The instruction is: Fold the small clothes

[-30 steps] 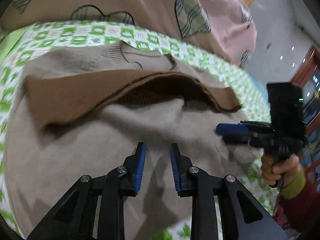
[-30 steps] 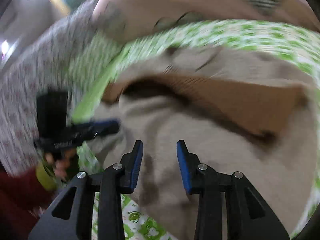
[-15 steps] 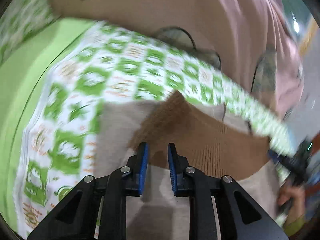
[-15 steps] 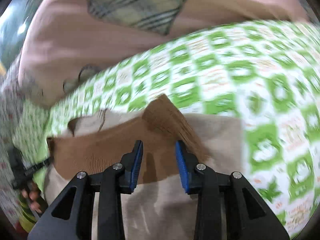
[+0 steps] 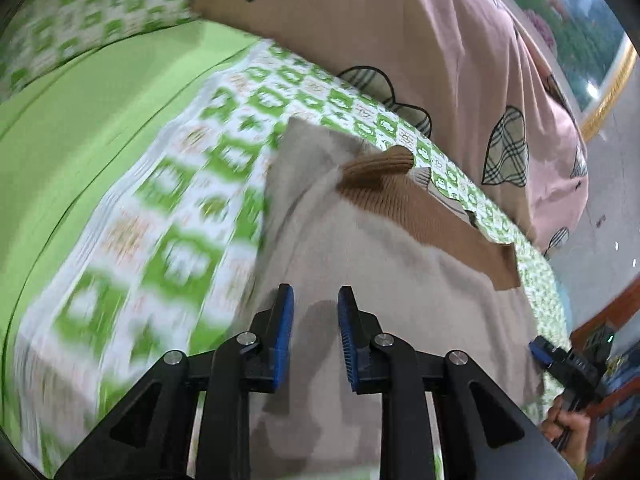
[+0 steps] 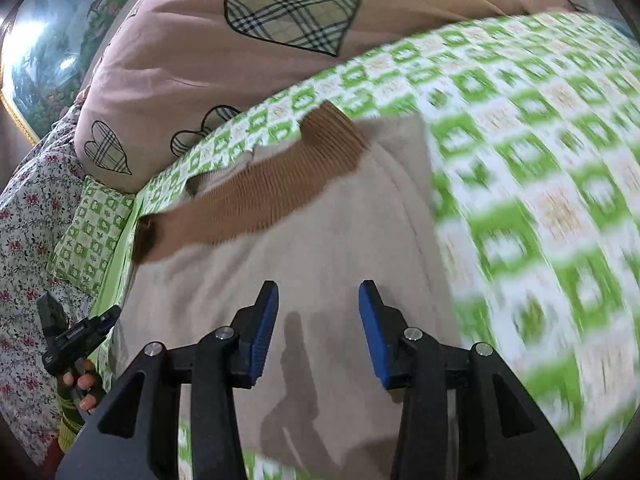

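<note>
A beige knit garment (image 5: 384, 280) with a brown ribbed band (image 5: 404, 196) lies on the green-and-white checked bedspread (image 5: 168, 232). It also shows in the right wrist view (image 6: 320, 248), with the brown band (image 6: 256, 200) across its far end. My left gripper (image 5: 315, 316) is open and empty, low over the garment's left part. My right gripper (image 6: 318, 312) is open and empty, low over the garment's right part. In the left wrist view the right gripper (image 5: 560, 360) is at the far right; in the right wrist view the left gripper (image 6: 80, 332) is at the far left.
A pink quilt with plaid hearts (image 6: 248, 52) is bunched along the far side of the bed (image 5: 440, 52). A plain green sheet (image 5: 80, 128) lies to the left. A floral cloth (image 6: 24, 208) and a checked pillow (image 6: 88, 236) lie at the left in the right wrist view.
Both grippers moved out from the garment's middle toward its far corners, then drew back. The brown band's corner, close between the fingers half a second ago, now lies farther off. Both jaws have widened.
</note>
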The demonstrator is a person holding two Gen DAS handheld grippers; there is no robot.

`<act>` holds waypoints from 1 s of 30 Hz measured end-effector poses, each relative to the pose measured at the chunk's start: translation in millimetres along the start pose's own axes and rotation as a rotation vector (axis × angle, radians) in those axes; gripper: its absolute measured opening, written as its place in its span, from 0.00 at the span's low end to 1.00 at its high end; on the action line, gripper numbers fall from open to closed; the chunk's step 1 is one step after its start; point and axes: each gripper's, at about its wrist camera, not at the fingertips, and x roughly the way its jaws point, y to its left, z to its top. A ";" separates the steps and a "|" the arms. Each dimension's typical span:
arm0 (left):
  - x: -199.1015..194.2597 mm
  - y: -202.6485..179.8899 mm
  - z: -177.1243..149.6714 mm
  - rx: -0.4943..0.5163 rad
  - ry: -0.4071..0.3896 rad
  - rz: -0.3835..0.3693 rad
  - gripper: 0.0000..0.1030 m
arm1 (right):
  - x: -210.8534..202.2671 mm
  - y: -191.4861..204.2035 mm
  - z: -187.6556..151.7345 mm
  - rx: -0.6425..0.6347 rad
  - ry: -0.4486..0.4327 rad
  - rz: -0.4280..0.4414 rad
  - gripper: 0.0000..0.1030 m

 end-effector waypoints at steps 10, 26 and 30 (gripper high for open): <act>-42.7 -14.2 -89.2 -0.111 0.068 -0.091 0.45 | -38.0 3.0 -46.6 0.060 -0.010 0.024 0.48; -23.7 -22.3 -96.5 -0.256 0.044 -0.149 0.70 | -45.6 36.4 -80.8 0.020 0.035 0.100 0.52; -11.7 -10.2 -75.4 -0.310 -0.012 -0.129 0.70 | -45.6 41.1 -83.5 0.011 0.044 0.113 0.52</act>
